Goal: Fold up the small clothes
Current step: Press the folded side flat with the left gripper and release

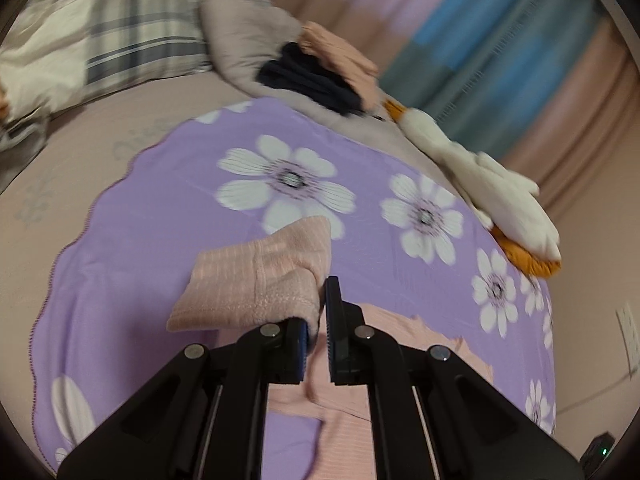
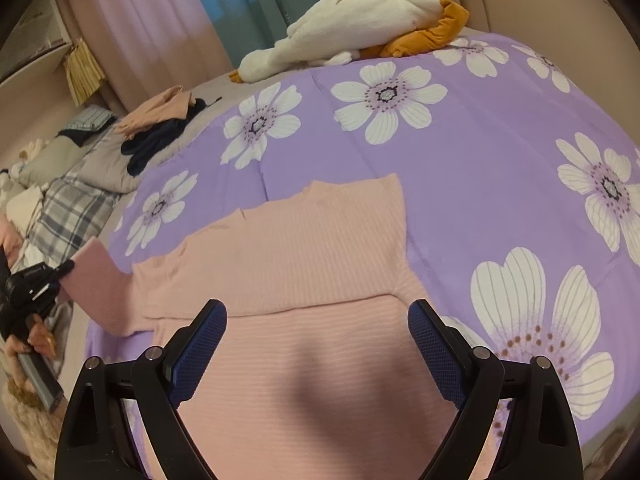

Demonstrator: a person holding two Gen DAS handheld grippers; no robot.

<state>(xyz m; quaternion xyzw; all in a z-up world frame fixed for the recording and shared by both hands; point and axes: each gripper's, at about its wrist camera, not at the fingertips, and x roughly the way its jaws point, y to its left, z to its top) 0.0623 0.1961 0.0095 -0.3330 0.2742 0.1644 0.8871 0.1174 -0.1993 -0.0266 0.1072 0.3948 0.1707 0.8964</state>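
Observation:
A pink ribbed sweater (image 2: 304, 264) lies spread flat on a purple flowered blanket (image 2: 460, 184). My right gripper (image 2: 318, 340) hovers just above its middle, open and empty. My left gripper (image 1: 318, 320) is shut on the cuff of a pink sleeve (image 1: 260, 280) and holds it lifted above the blanket; the rest of the sweater (image 1: 352, 412) lies under the fingers. In the right wrist view the left gripper (image 2: 68, 270) shows at the far left, holding the raised sleeve (image 2: 96, 284).
A white plush goose (image 2: 352, 24) with orange feet lies at the blanket's far edge, also in the left wrist view (image 1: 492, 184). A heap of dark and peach clothes (image 2: 160, 128) sits on a grey pillow. Plaid bedding (image 1: 120, 28) and curtains (image 1: 500, 52) lie beyond.

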